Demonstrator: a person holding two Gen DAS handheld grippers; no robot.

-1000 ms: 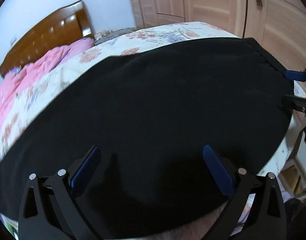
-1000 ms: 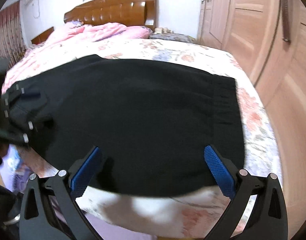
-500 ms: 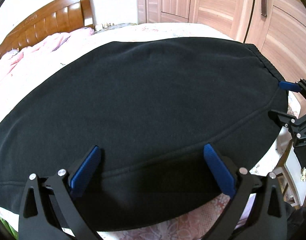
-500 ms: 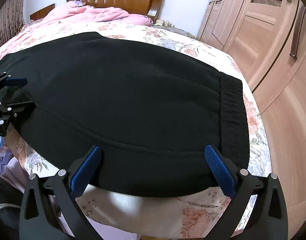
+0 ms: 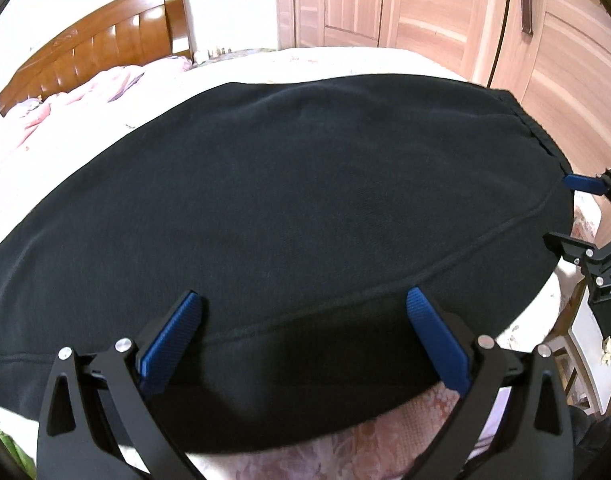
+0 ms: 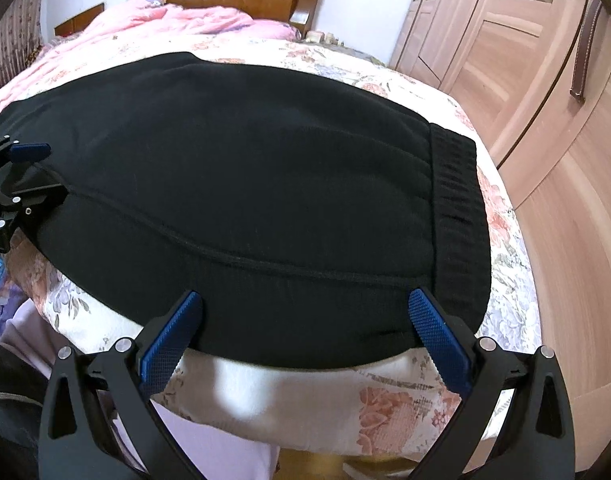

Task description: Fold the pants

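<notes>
Here, in the left wrist view, the black pants (image 5: 289,200) lie spread flat on the bed (image 5: 345,56), reaching to its near edge. The left gripper (image 5: 303,340) hovers over that near hem with its jaws spread wide and nothing between the blue pads. A seam runs across the cloth just ahead of the fingertips. At the right edge of the view the right gripper (image 5: 581,216) sits beside the waistband end, its jaws also parted; a few white letters are printed on its body, too small to read. A wooden headboard (image 5: 101,56) stands at the far left, a pink quilt (image 5: 73,96) below it, and a wardrobe (image 5: 425,12) behind.

In the right wrist view, the pants (image 6: 245,184) cover the near right part of the floral bed (image 6: 505,240), the ribbed waistband (image 6: 457,216) toward the right edge. The right gripper (image 6: 305,340) is released, its jaws wide over the near hem, gripping nothing. The left gripper (image 6: 21,176) shows at the left edge, jaws apart, touching the cloth. Script lettering at the lower left is cut off and unreadable.
</notes>
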